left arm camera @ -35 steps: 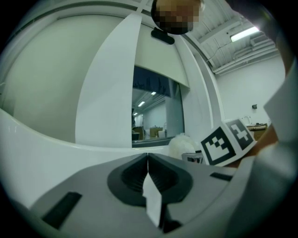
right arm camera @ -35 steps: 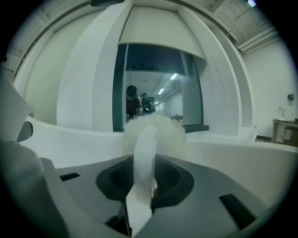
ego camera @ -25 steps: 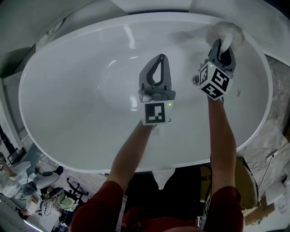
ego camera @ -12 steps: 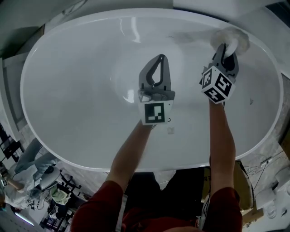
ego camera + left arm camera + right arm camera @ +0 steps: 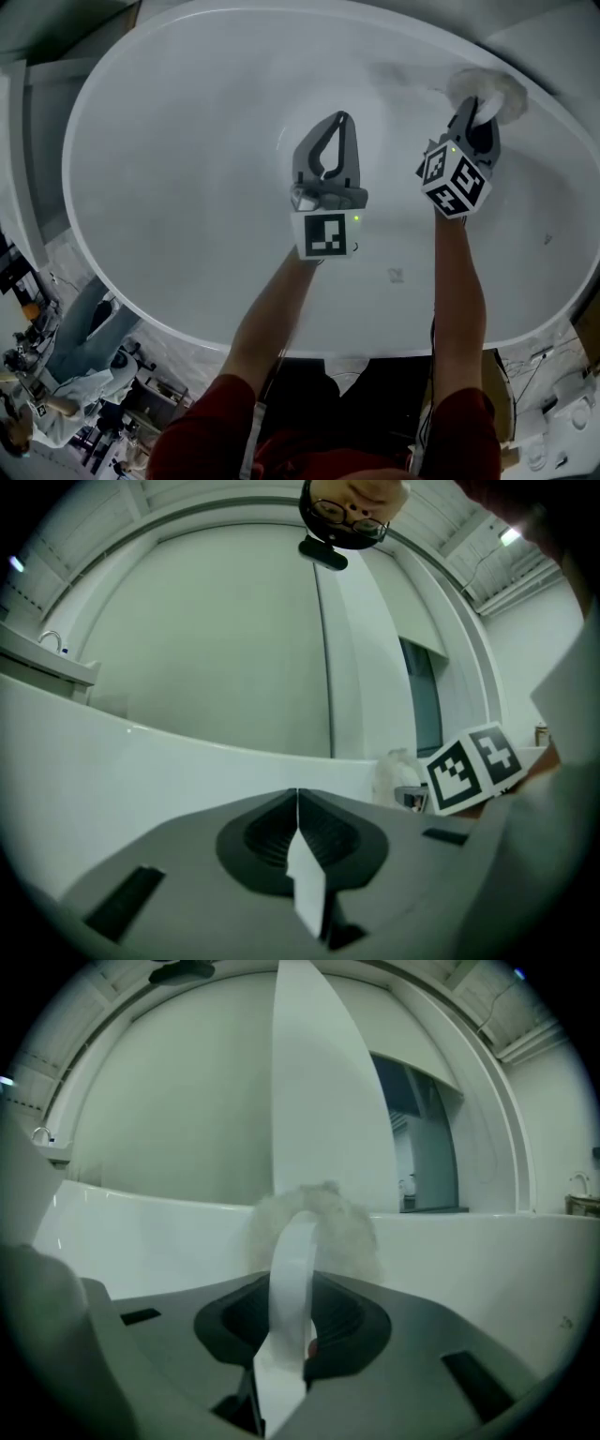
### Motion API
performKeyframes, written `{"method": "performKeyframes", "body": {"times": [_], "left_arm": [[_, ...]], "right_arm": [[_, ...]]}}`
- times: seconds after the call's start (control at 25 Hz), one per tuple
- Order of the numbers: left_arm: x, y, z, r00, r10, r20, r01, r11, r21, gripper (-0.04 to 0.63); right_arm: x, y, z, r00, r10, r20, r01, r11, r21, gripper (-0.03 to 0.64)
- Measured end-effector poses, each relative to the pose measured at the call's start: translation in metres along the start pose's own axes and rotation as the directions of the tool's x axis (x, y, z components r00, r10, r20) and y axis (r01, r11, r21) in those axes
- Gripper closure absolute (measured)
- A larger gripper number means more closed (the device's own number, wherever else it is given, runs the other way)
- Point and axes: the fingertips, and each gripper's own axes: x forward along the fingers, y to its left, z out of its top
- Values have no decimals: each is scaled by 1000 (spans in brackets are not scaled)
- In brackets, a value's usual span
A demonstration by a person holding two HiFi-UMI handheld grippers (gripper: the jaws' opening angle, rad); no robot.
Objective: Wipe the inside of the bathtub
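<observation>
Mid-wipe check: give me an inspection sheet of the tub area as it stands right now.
Surface: bathtub, white inside.
Job's things: fluffy white pad against the far inner wall.
Clutter: one small mark on the tub floor, too small to identify.
Grippers: right gripper shut on the pad's strap; left gripper shut, empty, above the tub's middle.
Cables: loose wires on the floor, lower right.
Surroundings: a person beside the tub, lower left.

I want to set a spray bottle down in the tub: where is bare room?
The bathtub's whole left half is bare, from its left wall across to the left gripper. The far right is crowded: the right gripper holds the fluffy cloth at the wall there.
</observation>
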Motion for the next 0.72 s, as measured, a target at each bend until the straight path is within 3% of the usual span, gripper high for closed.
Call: {"method": "performKeyframes", "body": {"times": [0.28, 0.52, 0.72], "left_arm": [[-28, 119, -3, 996, 86, -16, -86, 996, -1, 580], [-41, 144, 3, 991, 133, -19, -133, 991, -21, 580], [-54, 209, -4, 986, 165, -21, -165, 986, -12, 580]], "right_arm": [[-7, 140, -4, 995, 103, -9, -103, 993, -56, 522], [-16, 191, 6, 982, 191, 5, -190, 976, -103, 522], [-20, 281, 2, 968, 252, 4, -250, 961, -119, 520]]}}
